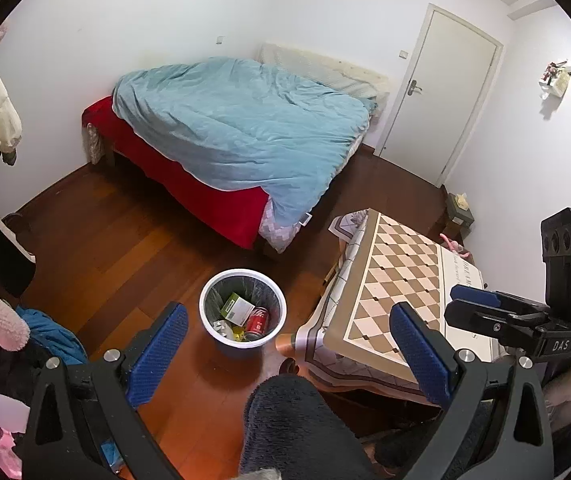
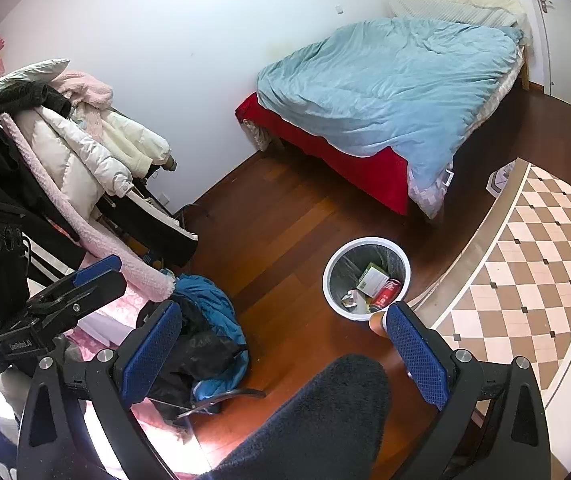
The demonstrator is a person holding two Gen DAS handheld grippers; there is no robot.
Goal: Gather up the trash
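A white waste bin [image 1: 205,312] [image 2: 327,276] with a dark liner stands on the wooden floor between the bed and the table. Inside it lie a red drink can [image 1: 256,322] [image 2: 385,294], a green-and-white carton [image 1: 239,307] [image 2: 373,278] and some crumpled scraps. My left gripper [image 1: 289,344] hangs open and empty above the floor, near the bin. My right gripper [image 2: 285,344] is also open with nothing between its blue pads [image 2: 417,356], and the bin sits just beyond its right finger. Each gripper appears side-on in the other's view.
A low table with a checkered cloth [image 1: 401,280] [image 2: 533,272] stands right of the bin. A bed with a blue duvet [image 1: 245,120] [image 2: 397,80] lies behind. Clothes are piled at the left [image 2: 85,152], with a blue garment [image 2: 213,312] on the floor. A person's knee in dark fleece [image 1: 285,420] is below.
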